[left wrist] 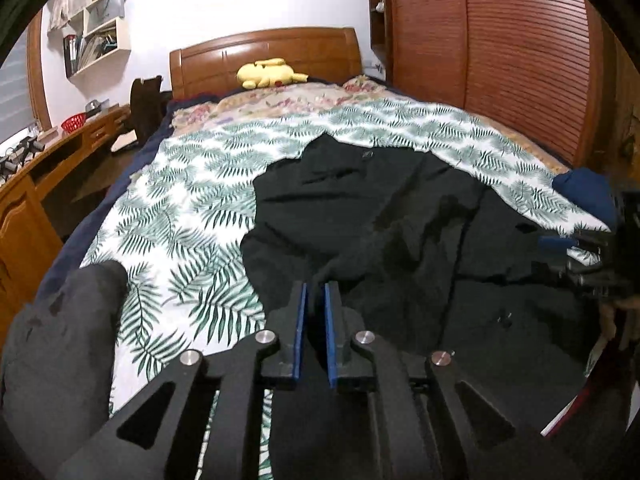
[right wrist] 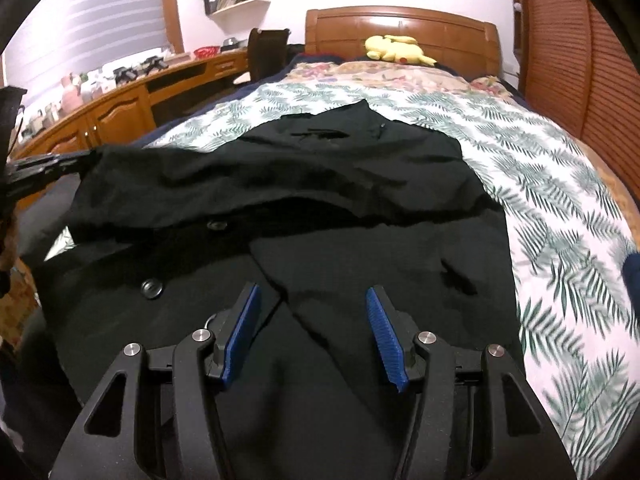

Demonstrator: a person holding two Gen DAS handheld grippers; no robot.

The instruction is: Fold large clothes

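Fabric of the black coat (left wrist: pixel 384 216) is pinched between the nearly closed blue pads of the left hand-held gripper (left wrist: pixel 316 304), lifting one side. The right hand-held gripper (right wrist: pixel 314 300) hangs spread wide above the coat, gripping nothing. One coat, two buttons (right wrist: pixel 151 288) showing, lies wrinkled and partly folded near the bed's (right wrist: pixel 560 208) foot edge.

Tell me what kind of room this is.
A bedroom, most likely: a bed with a wooden headboard and leaf-print cover, a yellow plush toy by the headboard, and a louvered wooden wardrobe alongside. A black coat lies spread on the bed.
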